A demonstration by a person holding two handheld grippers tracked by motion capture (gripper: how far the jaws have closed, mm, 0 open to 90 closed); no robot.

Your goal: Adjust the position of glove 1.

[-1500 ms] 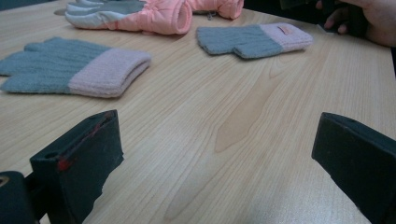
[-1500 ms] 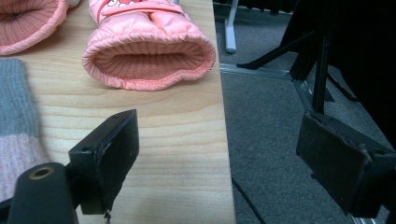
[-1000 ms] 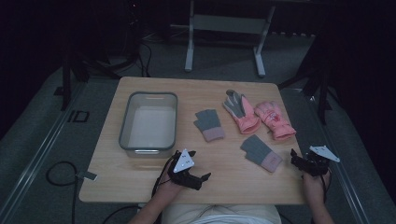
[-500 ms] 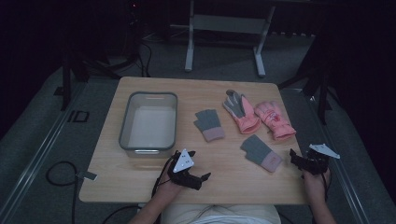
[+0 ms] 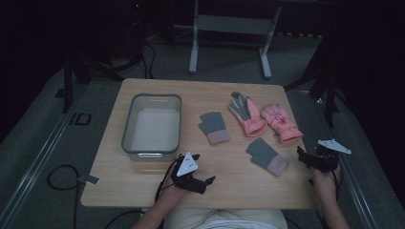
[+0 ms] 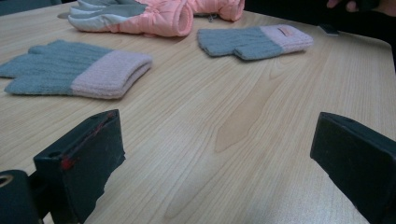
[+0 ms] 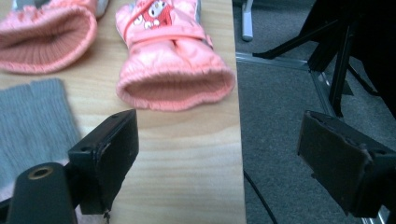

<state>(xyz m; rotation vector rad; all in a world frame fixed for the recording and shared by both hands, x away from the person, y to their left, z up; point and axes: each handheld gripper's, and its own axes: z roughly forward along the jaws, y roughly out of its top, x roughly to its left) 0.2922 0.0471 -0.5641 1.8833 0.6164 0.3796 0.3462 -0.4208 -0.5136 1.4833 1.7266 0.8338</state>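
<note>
- Left hand-held gripper (image 5: 203, 181) resting low at the near edge of the table (image 5: 143, 191), jaws spread wide, nothing between them.
- Right hand-held gripper (image 5: 310, 160) at the table's right edge, jaws likewise agape and empty, one jaw over the wood, the other out over the floor.
- 4 gloves on the table: 2 grey knit gloves with pink cuffs, 2 pink padded gloves.
- Nearer grey glove (image 5: 267, 156) lying between the 2 hand-held grippers, closer to the right one; long axis slanted, pink cuff toward the near right corner, fingers pointing away and left.
- Farther grey glove (image 5: 214, 127) mid-table, ahead of the left hand-held gripper, cuff turned toward the person.
- Pink padded gloves (image 5: 265, 117) side by side beyond the grey ones, cuffs open toward the right hand-held gripper; the right-hand one (image 7: 173, 60) sits straight ahead of its jaws, just at the table's edge.
- Clear bin (image 5: 153, 125) standing empty at the left, well apart from all gloves, nearer the left hand-held gripper.
- Probable next reach: right side better placed for the nearer grey glove or the edge pink glove, left side for the mid-table grey glove.
</note>
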